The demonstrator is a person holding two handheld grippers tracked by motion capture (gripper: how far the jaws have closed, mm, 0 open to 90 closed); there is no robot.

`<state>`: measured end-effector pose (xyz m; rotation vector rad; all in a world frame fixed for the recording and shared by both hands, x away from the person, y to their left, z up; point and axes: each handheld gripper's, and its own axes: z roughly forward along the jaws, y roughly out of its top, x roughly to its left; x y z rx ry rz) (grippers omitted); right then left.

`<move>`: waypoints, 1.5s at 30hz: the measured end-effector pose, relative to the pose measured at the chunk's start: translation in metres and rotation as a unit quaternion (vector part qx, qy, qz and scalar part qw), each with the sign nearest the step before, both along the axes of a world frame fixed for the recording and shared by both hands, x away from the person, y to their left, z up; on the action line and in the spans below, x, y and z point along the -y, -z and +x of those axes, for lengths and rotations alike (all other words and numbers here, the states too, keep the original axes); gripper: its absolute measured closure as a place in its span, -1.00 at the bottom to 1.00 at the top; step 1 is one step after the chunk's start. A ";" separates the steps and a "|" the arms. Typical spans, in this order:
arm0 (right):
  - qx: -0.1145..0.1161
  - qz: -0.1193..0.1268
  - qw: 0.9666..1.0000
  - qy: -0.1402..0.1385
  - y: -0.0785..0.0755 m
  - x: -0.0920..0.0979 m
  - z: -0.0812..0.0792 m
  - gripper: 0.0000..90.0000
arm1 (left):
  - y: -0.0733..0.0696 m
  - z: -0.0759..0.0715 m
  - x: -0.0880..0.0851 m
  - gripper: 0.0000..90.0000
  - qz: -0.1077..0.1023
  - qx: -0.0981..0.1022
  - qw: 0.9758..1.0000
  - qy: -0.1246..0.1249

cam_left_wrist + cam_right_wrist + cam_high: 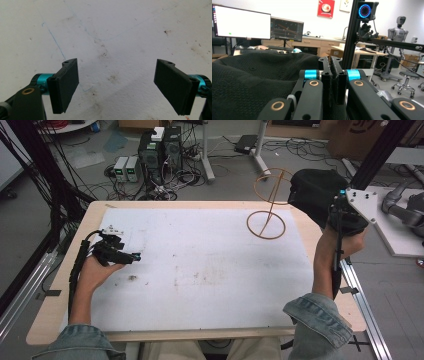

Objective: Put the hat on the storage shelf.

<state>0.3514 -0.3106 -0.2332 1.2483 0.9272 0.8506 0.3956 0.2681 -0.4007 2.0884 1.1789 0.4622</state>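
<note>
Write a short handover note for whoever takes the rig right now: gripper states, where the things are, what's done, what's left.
Left hand-held gripper: open, holds nothing, low over the white mat at the table's left side.
Right hand-held gripper: shut on the black cap, pinching its knitted fabric, raised at the table's far right edge.
Wire stand: upright on the mat's far right, two rings on a stem, bare; the cap is beside its upper ring.
Done: cap picked up.
Left, probably: set the cap on the stand's top ring, then release.

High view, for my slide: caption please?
Right tongs lift a black hat beside a wire stand; left tongs rest open.
</note>
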 end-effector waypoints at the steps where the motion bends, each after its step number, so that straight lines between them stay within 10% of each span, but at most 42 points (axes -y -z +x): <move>1: 0.004 0.000 1.000 0.002 -0.001 0.002 0.000 0.97 | 0.000 0.000 0.000 -0.55 0.000 0.000 1.000 0.000; 18: 0.020 -0.001 1.000 0.023 -0.034 0.015 0.026 0.97 | 0.003 0.001 0.001 -0.55 0.005 -0.005 1.000 -0.001; 45: 0.009 -0.016 1.000 0.009 -0.040 0.007 0.094 0.96 | 0.005 0.001 -0.001 -0.55 0.005 -0.010 1.000 -0.004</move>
